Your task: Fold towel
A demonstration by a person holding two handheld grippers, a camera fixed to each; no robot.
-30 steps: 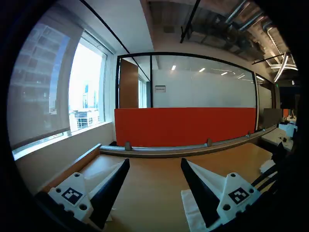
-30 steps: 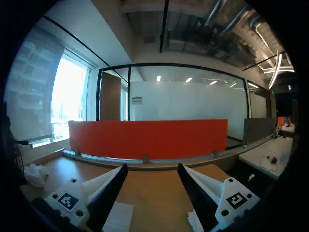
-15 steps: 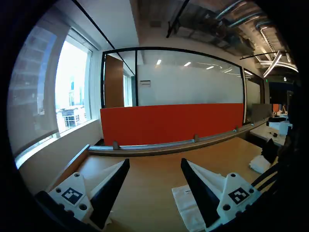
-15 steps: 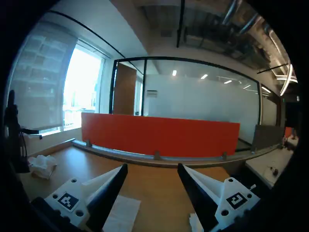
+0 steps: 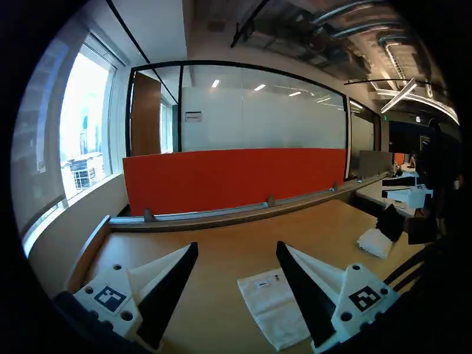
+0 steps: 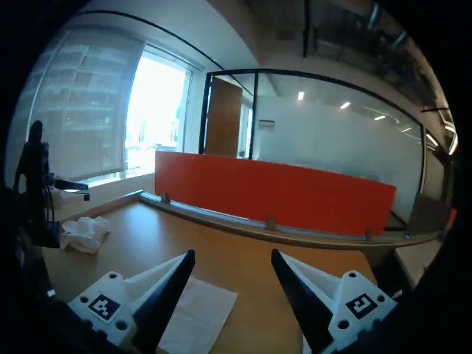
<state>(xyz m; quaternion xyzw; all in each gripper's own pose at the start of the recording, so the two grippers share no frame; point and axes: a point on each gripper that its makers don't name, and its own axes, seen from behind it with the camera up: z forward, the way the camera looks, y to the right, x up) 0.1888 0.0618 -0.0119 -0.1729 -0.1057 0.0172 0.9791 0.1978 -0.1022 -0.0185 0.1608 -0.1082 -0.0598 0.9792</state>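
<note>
Desk [image 5: 236, 253]: light-brown wood top, smooth, long.
Back edge: grey metal rail [image 5: 206, 215] w/ small brackets; orange screen [image 5: 236, 177] stands along it.
Left end (left gripper view): raised wood lip beside the window wall.
Towel [image 5: 274, 307]: white, lying flat on desk nr the front, long side running away from viewer, small tag at far end.
Folded cloth [image 5: 373, 242]: white, small neat pile, on desk to the right, well apart from towel.
Crumpled cloth [image 6: 85, 231]: white, bunched heap, on desk far left in right gripper view.
</note>
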